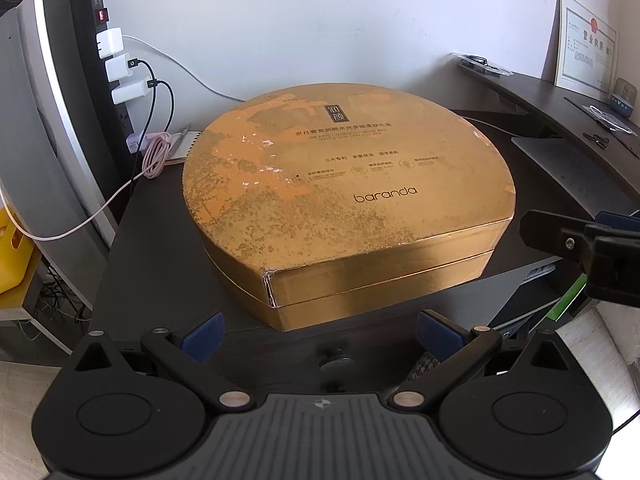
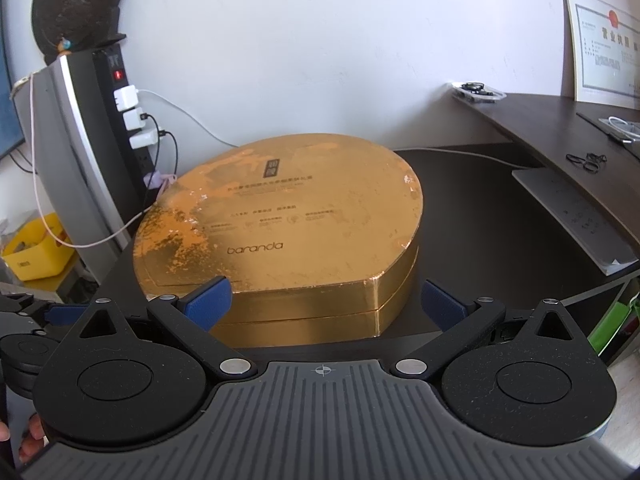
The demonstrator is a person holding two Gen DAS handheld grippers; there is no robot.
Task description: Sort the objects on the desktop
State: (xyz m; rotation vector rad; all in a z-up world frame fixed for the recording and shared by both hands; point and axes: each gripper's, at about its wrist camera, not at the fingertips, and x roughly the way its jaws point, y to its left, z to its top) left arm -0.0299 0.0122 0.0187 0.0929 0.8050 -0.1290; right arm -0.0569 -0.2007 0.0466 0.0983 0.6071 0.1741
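A large gold fan-shaped gift box point(image 1: 344, 200) with its lid on, printed "baranda", lies on the dark desk point(image 1: 160, 248). My left gripper point(image 1: 320, 334) stands open just short of the box's near corner, nothing between its blue pads. In the right wrist view the same gold box point(image 2: 280, 232) sits straight ahead. My right gripper point(image 2: 326, 304) is open too, its blue pads at the height of the box's near side wall and apart from it. The right gripper's black finger shows at the right edge of the left wrist view point(image 1: 576, 240).
A power strip with white chargers point(image 1: 116, 68) and cables stands at the left beside a silver computer case point(image 1: 36, 128). A coiled pink cable point(image 1: 156, 152) and a notepad lie behind the box. A keyboard point(image 2: 576, 216) and a framed certificate point(image 2: 604, 48) are at the right. A yellow bin point(image 2: 36, 252) is low left.
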